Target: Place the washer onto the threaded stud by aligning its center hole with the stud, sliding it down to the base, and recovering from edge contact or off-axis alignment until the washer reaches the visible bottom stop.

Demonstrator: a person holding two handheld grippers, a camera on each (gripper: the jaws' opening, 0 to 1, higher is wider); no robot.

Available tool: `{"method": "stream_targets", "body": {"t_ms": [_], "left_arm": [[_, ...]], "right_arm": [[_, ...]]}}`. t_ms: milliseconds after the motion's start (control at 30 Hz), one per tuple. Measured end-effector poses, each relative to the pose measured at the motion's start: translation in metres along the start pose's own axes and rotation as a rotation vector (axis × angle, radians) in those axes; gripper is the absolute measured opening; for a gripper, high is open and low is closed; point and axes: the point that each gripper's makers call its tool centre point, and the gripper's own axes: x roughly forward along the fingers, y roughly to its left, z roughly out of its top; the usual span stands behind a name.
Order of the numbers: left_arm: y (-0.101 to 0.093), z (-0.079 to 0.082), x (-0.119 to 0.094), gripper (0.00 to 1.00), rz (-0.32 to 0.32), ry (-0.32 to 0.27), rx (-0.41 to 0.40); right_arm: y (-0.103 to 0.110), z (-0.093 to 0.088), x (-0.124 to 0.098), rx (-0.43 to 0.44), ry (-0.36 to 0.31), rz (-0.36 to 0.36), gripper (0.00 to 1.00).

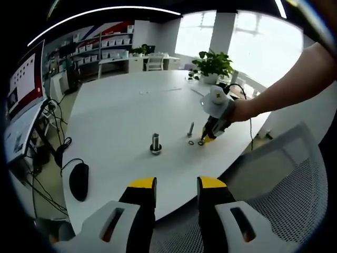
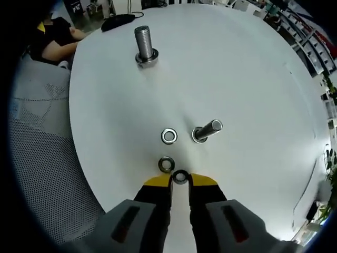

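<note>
A big threaded stud [image 2: 144, 46] stands upright on the white table [image 2: 247, 74], with a ring at its base. It also stands mid-table as the stud [image 1: 156, 142]. My right gripper [image 2: 180, 181] is down at the table, its jaws nearly together around a dark washer [image 2: 180, 177] held between the yellow tips. A second dark washer [image 2: 166, 164] lies just beyond, then a shiny washer [image 2: 169, 136]. A small bolt [image 2: 206, 130] stands beside them. My left gripper [image 1: 177, 184] hovers open at the near table edge, nothing between its jaws. The right gripper [image 1: 210, 134] shows there too, in a person's hand.
A black mouse [image 1: 79, 181] lies at the table's left edge with cables behind it. A potted plant [image 1: 213, 66] stands at the far side. A grey mesh chair [image 1: 295, 184] sits by the near right edge. A person [image 2: 55, 39] sits beyond the table.
</note>
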Motion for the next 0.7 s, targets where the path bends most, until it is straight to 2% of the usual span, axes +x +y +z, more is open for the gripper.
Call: {"method": "stream_targets", "body": {"t_ms": [133, 300, 567, 700], "left_arm": [[0.000, -0.001, 0.001, 0.29, -0.003, 0.006, 0.006], [-0.001, 0.000, 0.000, 0.29, -0.005, 0.005, 0.006], [-0.001, 0.000, 0.000, 0.29, -0.009, 0.001, 0.006], [0.000, 0.000, 0.001, 0.29, -0.012, 0.003, 0.008]], "right_arm": [[0.002, -0.003, -0.001, 0.007, 0.013, 0.004, 0.14], [-0.003, -0.003, -0.004, 0.027, -0.002, -0.001, 0.14], [-0.009, 0.005, -0.009, 0.024, -0.024, -0.003, 0.14], [-0.007, 0.010, -0.013, 0.064, -0.045, 0.000, 0.14]]}}
